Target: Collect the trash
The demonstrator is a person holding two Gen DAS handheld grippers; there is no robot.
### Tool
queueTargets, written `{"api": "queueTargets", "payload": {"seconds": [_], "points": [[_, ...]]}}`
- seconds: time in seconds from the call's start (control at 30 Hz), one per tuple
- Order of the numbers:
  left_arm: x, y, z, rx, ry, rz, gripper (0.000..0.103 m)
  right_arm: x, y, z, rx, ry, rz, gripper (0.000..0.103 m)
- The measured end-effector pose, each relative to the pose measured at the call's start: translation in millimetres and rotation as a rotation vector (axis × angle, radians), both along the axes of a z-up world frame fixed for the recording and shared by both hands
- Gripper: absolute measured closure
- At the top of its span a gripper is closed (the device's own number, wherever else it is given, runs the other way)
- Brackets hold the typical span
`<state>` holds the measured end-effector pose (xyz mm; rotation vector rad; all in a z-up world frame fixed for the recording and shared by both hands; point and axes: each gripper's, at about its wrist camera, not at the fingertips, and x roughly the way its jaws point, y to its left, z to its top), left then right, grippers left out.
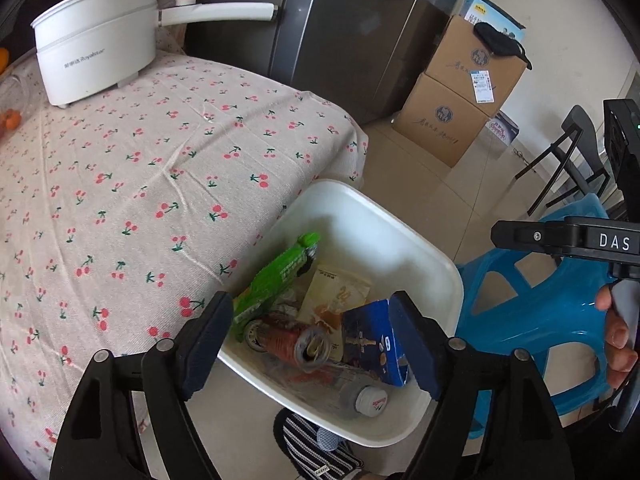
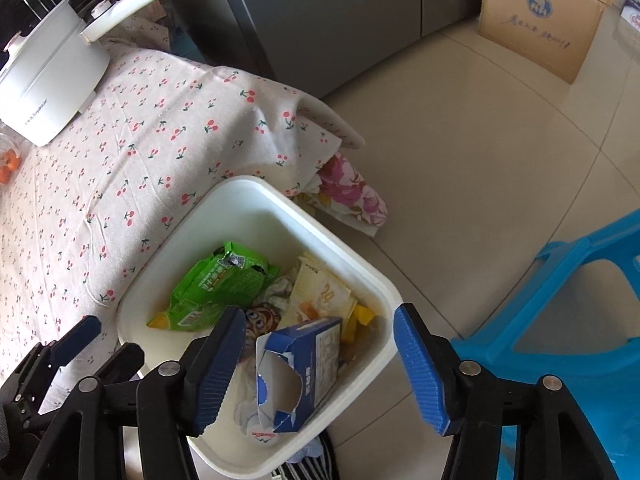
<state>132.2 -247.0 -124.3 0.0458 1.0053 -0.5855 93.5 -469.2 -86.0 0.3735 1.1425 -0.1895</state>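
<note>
A white trash bin stands on the floor against the table. Inside lie a green wrapper, a crushed can, a blue carton, a beige packet and a clear bottle with a white cap. My left gripper is open and empty above the bin. My right gripper is open and empty above the bin; the blue carton lies below, between its fingers. The right gripper's body also shows at the right edge of the left wrist view.
A table with a cherry-print cloth holds a white electric pot. A grey fridge, stacked cardboard boxes, a blue plastic stool and a black chair stand on the tiled floor.
</note>
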Motion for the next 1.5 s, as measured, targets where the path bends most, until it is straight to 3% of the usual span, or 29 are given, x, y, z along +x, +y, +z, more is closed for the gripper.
{"api": "queueTargets", "payload": {"seconds": [0.23,0.43,0.57,0.77,0.9,1.07,1.5], "points": [[-28,51,43,0.086,-0.093,0.093,0.004,-10,22,16,-0.043,-0.038,0.027,0.026],[-52,111,71,0.100,-0.112,0.206,0.003,-16,71,36,-0.133,-0.101,0.115,0.021],[-66,150,82,0.120,-0.125,0.296,0.003,-22,102,51,-0.136,-0.143,0.166,0.021],[-82,192,89,0.157,-0.142,0.384,0.003,-39,146,62,-0.187,-0.253,0.173,0.011],[-91,211,87,0.172,-0.147,0.405,0.003,-42,175,60,-0.195,-0.259,0.232,0.011],[-103,227,89,0.175,-0.169,0.434,0.003,-49,202,69,-0.285,-0.322,0.269,0.009],[-109,238,96,0.175,-0.224,0.480,0.003,-51,224,72,-0.291,-0.362,0.275,0.008]]}}
